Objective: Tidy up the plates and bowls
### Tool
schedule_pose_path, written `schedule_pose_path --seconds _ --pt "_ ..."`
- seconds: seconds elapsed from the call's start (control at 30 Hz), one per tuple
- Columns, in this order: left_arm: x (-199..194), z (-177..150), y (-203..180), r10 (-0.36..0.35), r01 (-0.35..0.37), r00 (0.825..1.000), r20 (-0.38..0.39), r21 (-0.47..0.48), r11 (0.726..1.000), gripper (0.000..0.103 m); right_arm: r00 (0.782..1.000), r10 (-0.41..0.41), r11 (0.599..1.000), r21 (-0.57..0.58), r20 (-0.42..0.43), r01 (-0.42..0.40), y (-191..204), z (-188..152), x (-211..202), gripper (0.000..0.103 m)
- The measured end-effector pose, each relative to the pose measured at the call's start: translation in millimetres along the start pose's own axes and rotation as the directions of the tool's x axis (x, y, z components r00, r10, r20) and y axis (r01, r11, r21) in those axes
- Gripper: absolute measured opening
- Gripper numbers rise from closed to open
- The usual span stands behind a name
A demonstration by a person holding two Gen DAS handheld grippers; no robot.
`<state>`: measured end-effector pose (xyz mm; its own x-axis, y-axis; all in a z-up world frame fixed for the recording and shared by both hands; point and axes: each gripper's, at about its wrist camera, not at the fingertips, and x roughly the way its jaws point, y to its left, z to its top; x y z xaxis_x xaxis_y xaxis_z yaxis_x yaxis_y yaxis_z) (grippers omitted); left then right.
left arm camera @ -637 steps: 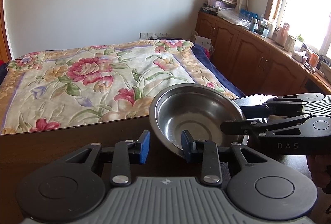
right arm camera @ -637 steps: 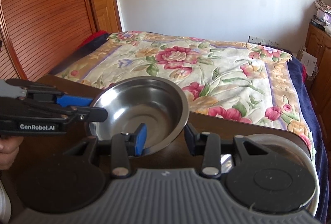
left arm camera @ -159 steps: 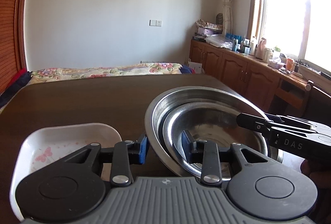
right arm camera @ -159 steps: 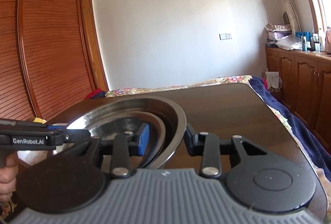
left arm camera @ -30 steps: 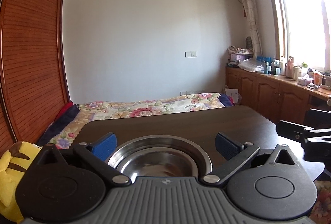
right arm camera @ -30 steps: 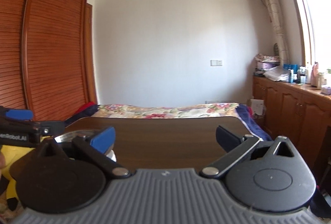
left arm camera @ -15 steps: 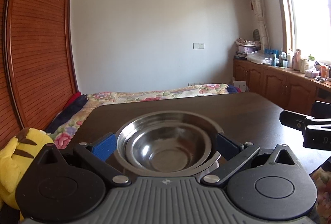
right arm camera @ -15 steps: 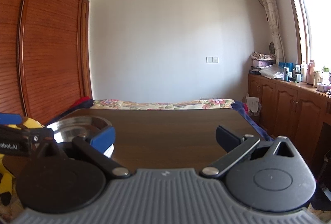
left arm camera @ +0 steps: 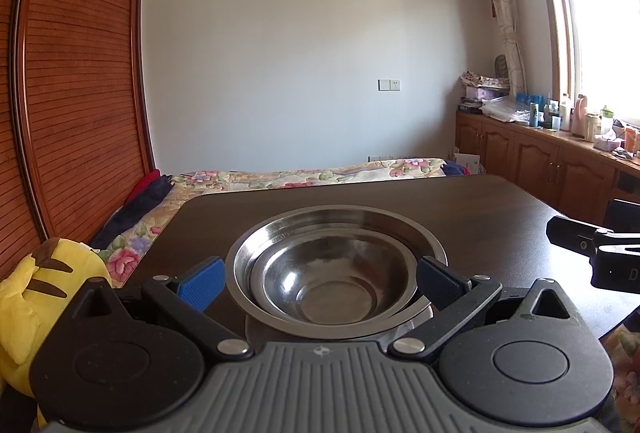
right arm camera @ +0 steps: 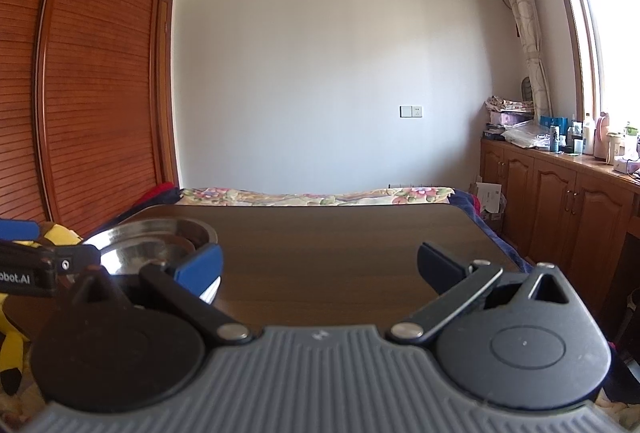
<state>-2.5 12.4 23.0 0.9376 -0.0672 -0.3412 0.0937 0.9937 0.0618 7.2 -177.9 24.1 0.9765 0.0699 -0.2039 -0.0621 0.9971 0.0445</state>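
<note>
**Steel bowls nested and left free on the dark table**

Two steel bowls were seen stacked on the dark wooden table [left arm camera: 480, 209], the smaller bowl [left arm camera: 336, 285] seated inside the larger bowl [left arm camera: 336, 229]. A pale rim showed just beneath the stack at its near edge, and it was judged that a plate may have been under it, though this could not be told for certain. Nesting by size was taken to be the reason for the arrangement: one footprint was used and the stack sat level.

The left gripper [left arm camera: 320, 281] was held low in front of the stack with its blue-padded fingers [left arm camera: 200, 283] spread wide, one on each side of the larger bowl and apart from its rim; nothing was clamped. That stance was read as a release, or as a bracket kept around the bowls. The right gripper [right arm camera: 320, 267] was likewise spread wide and empty, pointed at the bare table to the right of the bowls, which appeared in its view at the left [right arm camera: 156, 245]. With both claws off the stack, the stacking step was judged close to finished.

A yellow plush toy [left arm camera: 44, 281] lay off the table's left edge, and a flowered bedspread [left arm camera: 312, 175] was seen beyond it.

Little writing could be read. On the left gripper's side, as seen from the right wrist, the letters "bot.AI" were legible, the start being cut off. On the right gripper [left arm camera: 600, 257], seen from the left wrist, a single "D" was visible at the frame edge.
</note>
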Motion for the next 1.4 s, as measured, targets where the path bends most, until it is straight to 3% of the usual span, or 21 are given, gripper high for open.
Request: schedule_pose_path --seconds 1.4 --pt "2.3 -2.7 -0.4 -0.004 0.004 1.000 -0.007 0.002 1.000 0.103 1.000 0.001 1.000 0.000 -0.010 -0.001 4.5 1.9 3.5 0.103"
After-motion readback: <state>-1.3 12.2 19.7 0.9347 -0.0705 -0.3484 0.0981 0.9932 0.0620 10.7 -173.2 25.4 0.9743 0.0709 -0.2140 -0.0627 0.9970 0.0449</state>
